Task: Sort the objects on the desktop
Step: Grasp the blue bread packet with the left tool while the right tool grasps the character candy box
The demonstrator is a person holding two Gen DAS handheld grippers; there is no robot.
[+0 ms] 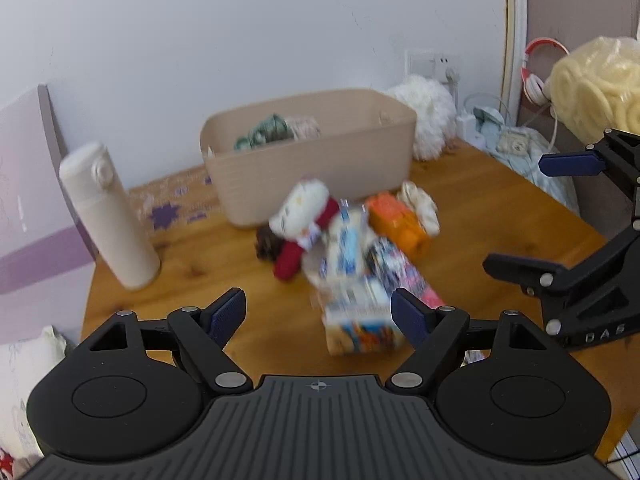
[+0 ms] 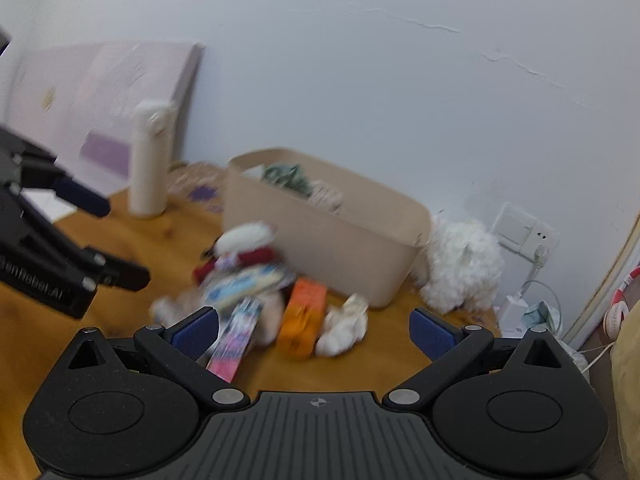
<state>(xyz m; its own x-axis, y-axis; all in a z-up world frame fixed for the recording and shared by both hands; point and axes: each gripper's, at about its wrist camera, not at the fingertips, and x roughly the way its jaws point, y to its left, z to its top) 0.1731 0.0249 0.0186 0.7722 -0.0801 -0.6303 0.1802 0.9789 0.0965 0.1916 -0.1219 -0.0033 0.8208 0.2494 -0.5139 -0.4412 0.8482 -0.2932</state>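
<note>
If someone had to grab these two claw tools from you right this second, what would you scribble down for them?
Left gripper: open, empty, over the near end of the pile.
Right gripper: open, empty, aimed at the same pile.
Bin: beige, at the back of the wooden desk; already holds a green item and something pale beside it.
Pile in front of the bin: plush toy, printed packets, orange box, crumpled white piece. All blurred, so details are uncertain.
Cream flask stands upright to the left.
Done: a couple of things binned. Left: the whole pile.
</note>
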